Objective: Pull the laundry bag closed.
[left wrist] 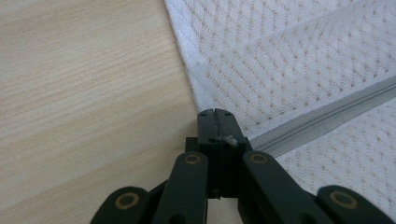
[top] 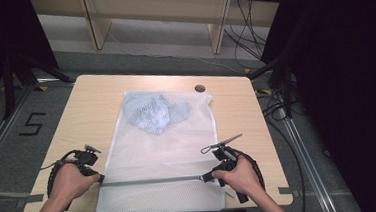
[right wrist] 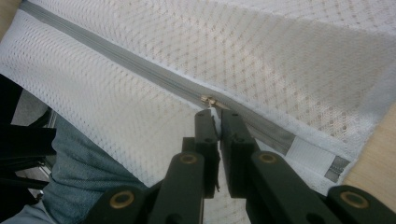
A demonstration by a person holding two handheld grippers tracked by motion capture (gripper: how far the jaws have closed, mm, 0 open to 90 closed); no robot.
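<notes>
The left fingers (left wrist: 215, 122) pinch the mesh bag's (top: 164, 153) edge; the right fingers (right wrist: 216, 122) grip the zipper pull (right wrist: 208, 101) near the desk's (top: 90, 100) right side. Zipping looks almost done.

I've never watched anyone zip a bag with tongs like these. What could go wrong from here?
The right gripper pinches only the tiny metal zipper pull, so it may slip free. The left gripper clamps just the corner of the white mesh laundry bag; if that lets go, the mesh could bunch along the grey zipper and jam it.
</notes>
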